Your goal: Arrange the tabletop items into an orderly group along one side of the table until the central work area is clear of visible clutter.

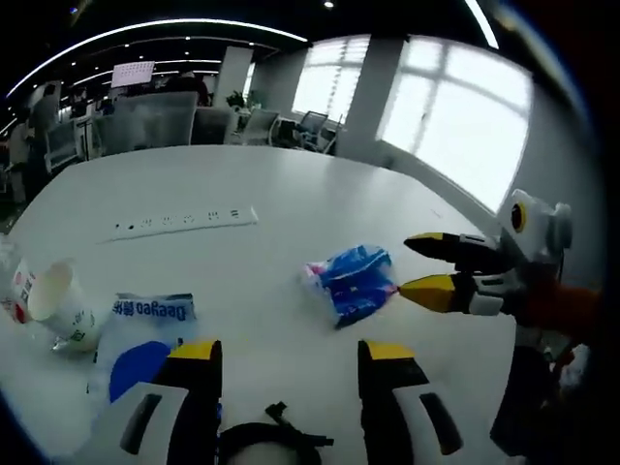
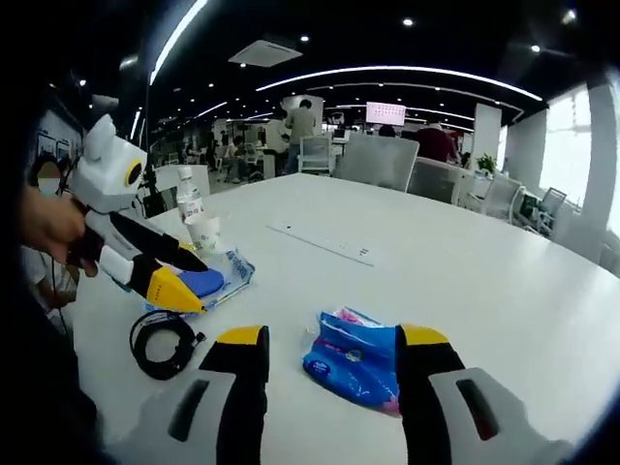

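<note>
Lying just ahead of the right gripper (image 2: 332, 351), whose jaws stand apart and empty, is the blue snack packet (image 2: 355, 360) on the white table (image 2: 465, 281). The left gripper (image 1: 291, 363) is likewise spread over a black cable (image 1: 271, 441); beyond lie a Deeyeo wipes pack (image 1: 145, 334), paper cup (image 1: 60, 302) and inset socket strip (image 1: 184, 221).

An open office with a dark ceiling (image 2: 320, 29) carrying curved light strips (image 2: 407, 73); bright windows (image 1: 455, 107) stand behind a pillar (image 1: 373, 87); grey chairs (image 2: 378, 160) line the white table (image 2: 484, 252); desks and people beyond.
</note>
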